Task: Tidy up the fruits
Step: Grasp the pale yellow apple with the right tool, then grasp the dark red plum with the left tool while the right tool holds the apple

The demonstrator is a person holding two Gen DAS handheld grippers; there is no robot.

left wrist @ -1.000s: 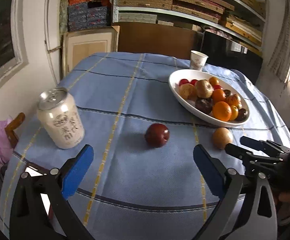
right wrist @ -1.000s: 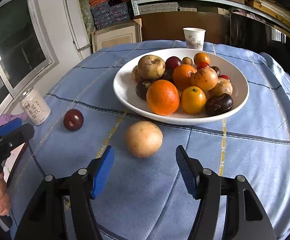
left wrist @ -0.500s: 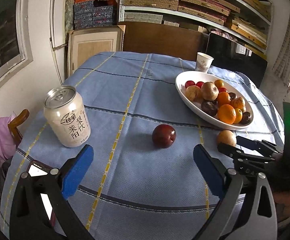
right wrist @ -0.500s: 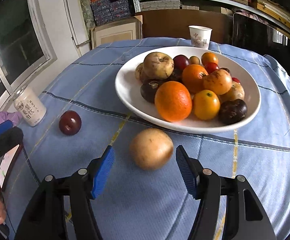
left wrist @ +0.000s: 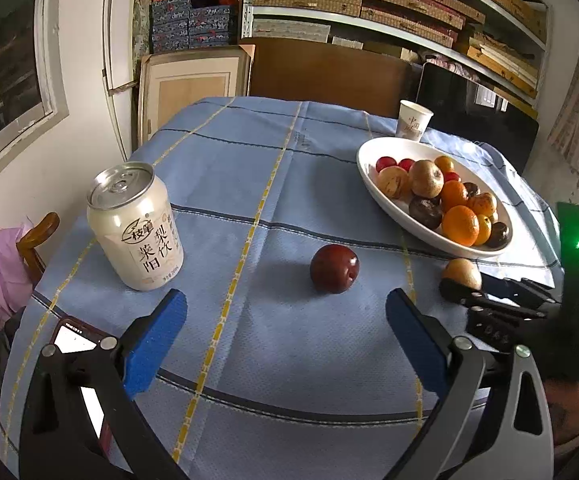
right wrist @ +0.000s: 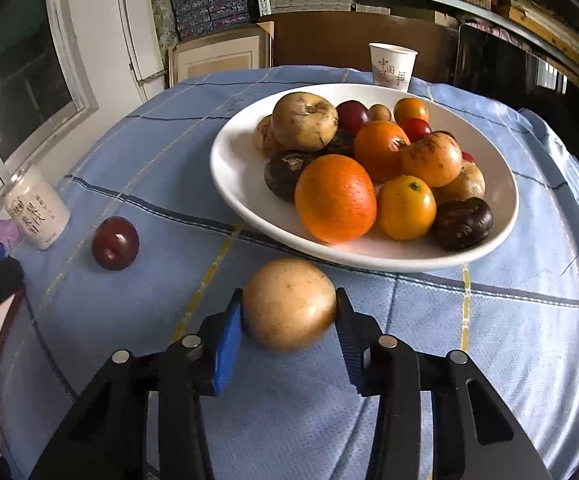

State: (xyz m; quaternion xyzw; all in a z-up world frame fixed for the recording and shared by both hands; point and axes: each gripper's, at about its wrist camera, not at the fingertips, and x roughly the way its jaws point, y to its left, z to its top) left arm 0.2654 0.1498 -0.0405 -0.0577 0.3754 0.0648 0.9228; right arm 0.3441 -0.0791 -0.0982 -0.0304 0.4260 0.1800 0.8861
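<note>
My right gripper (right wrist: 289, 312) is shut on a tan round fruit (right wrist: 289, 304) that rests on the blue tablecloth just in front of the white bowl (right wrist: 241, 184) of mixed fruit. The same tan fruit (left wrist: 461, 274) shows in the left wrist view, between the right gripper's fingertips (left wrist: 455, 292). A dark red apple (left wrist: 334, 268) lies on the cloth ahead of my left gripper (left wrist: 285, 332), which is open and empty. The apple also shows in the right wrist view (right wrist: 115, 243), left of the tan fruit. The white bowl (left wrist: 373, 188) holds oranges, dark fruits and small red fruits.
A drink can (left wrist: 135, 226) stands at the left of the table, also in the right wrist view (right wrist: 35, 212). A paper cup (right wrist: 391, 66) stands behind the bowl. A phone (left wrist: 75, 338) lies near the front left edge. A chair and shelves stand beyond the table.
My right gripper moved forward around the tan fruit and closed on it. My left gripper drifted slightly, staying open.
</note>
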